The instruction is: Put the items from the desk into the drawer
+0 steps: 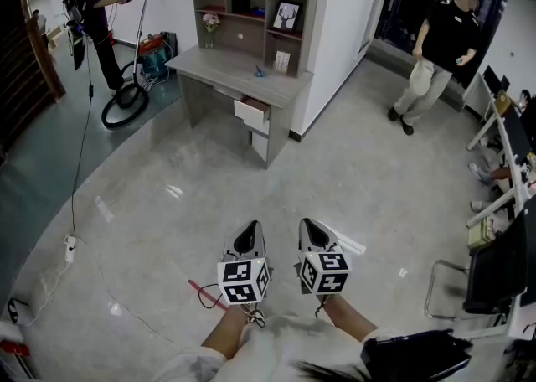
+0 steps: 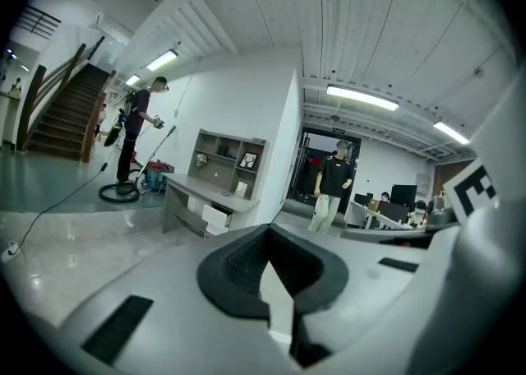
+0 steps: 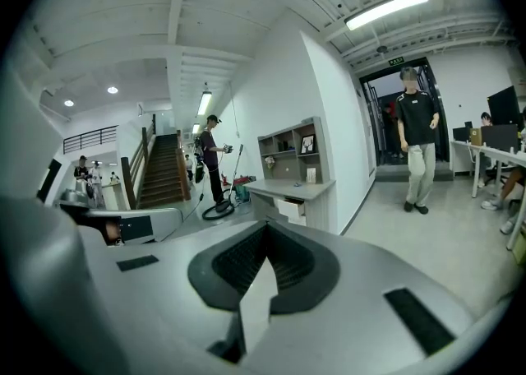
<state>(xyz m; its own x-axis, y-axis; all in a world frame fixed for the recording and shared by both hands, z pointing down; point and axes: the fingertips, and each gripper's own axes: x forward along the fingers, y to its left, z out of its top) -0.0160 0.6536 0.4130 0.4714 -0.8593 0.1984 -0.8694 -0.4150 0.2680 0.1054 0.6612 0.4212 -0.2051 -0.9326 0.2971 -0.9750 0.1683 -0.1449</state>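
Two clenched, empty tools, my left gripper and right gripper — the desk far off, its drawer open; task seemingly unstarted.

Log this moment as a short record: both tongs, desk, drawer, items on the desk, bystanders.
left tongs: shut, empty, over the floor, far from the desk
right tongs: shut, empty, beside the left tongs
desk: against the wall, with a shelf unit on top
drawer: pulled partly open
on the desk: small blue item, upright card
bystanders: standing person left of the desk, walking person near the doorway
task stage: not begun, nothing gripped
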